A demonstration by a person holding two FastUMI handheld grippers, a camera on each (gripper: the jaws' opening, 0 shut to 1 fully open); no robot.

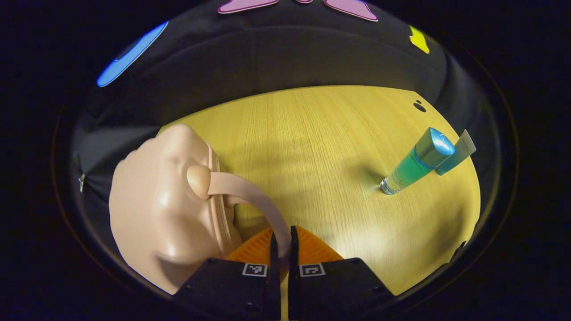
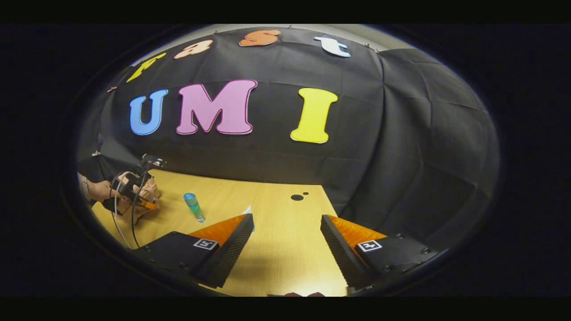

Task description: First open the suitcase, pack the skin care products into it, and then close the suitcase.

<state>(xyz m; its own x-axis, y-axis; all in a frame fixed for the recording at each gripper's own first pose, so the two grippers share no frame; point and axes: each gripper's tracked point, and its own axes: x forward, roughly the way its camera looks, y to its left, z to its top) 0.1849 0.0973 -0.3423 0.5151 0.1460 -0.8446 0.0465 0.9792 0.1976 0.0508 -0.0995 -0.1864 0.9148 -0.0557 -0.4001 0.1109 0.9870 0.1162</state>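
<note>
Two bottles [image 1: 417, 166] on wood table [image 1: 312, 147] w/ black cloth wall [image 2: 401, 147]; left jaws pinch suitcase [image 1: 165, 214] strap [image 1: 254, 196], right jaws spread.

Strap [image 1: 263, 200] end hidden between the left gripper [image 1: 282, 243] fingers. Tube [image 1: 455, 154] mostly behind the bottle [image 1: 412, 167]. In the right gripper view, suitcase [image 2: 142, 203] largely covered by far gripper and hand [image 2: 100, 191]; latch state unreadable.

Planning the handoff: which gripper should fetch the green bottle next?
Right. The right gripper is open and free above the table; the left gripper is shut on the suitcase handle. The green bottle stands upright.
</note>
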